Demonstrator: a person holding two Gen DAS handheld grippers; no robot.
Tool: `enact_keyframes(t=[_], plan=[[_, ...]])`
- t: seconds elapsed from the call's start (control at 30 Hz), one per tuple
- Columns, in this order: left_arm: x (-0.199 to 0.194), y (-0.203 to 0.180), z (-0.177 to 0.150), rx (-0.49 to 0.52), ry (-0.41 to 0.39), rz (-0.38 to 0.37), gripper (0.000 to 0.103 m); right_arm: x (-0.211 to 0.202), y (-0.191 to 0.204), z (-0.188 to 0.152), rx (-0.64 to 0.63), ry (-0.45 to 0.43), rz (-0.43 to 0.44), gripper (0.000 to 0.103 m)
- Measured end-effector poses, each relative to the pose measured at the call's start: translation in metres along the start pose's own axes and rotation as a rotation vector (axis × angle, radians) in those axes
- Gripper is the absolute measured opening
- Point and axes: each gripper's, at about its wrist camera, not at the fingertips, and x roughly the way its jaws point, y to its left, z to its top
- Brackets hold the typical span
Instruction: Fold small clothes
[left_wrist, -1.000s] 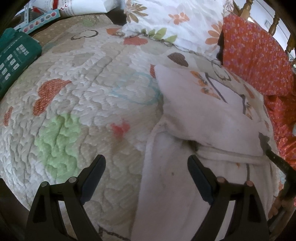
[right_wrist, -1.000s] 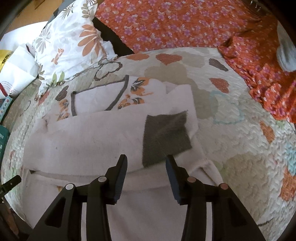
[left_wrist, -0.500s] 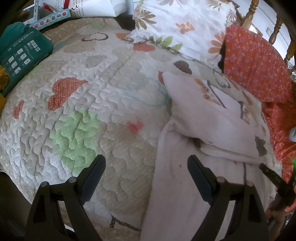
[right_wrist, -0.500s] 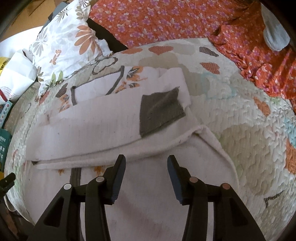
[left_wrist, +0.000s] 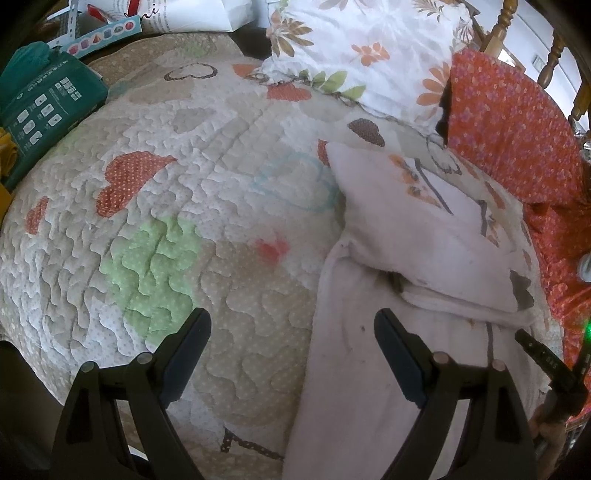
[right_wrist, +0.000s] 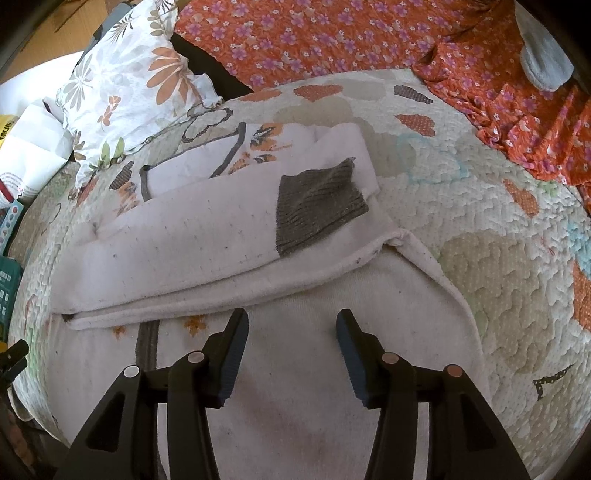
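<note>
A small white garment (right_wrist: 207, 254) with a grey ribbed cuff (right_wrist: 319, 205) and orange print lies partly folded on the quilted bedspread (right_wrist: 498, 258). One sleeve is laid across its body. My right gripper (right_wrist: 291, 325) hovers over the garment's lower part below the fold edge; its jaws are opening and nothing is between them. In the left wrist view the same garment (left_wrist: 413, 236) lies to the right. My left gripper (left_wrist: 291, 325) stands wide open over the garment's left edge and the quilt (left_wrist: 184, 206), holding nothing. The right gripper's tip (left_wrist: 543, 354) shows at the far right.
A floral pillow (right_wrist: 129, 88) and an orange flowered cloth (right_wrist: 332, 37) lie at the back of the bed. A teal box (left_wrist: 44, 107) and papers (left_wrist: 184, 14) sit at the far left. A wooden headboard post (left_wrist: 498, 26) rises behind.
The right gripper drew back from the grey cuff toward the garment's near part and its jaws widened. The left view shifted slightly, showing more quilt; its jaws stayed wide.
</note>
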Motion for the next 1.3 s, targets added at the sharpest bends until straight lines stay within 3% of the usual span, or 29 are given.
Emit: enact_keyframes(t=[1.3], plan=[[0.0039,-0.0051,-0.001,0.006,0.006,0.003,0.089,0.0061,0.0033,-0.0008,-0.018,0.002,-0.004,0.061]])
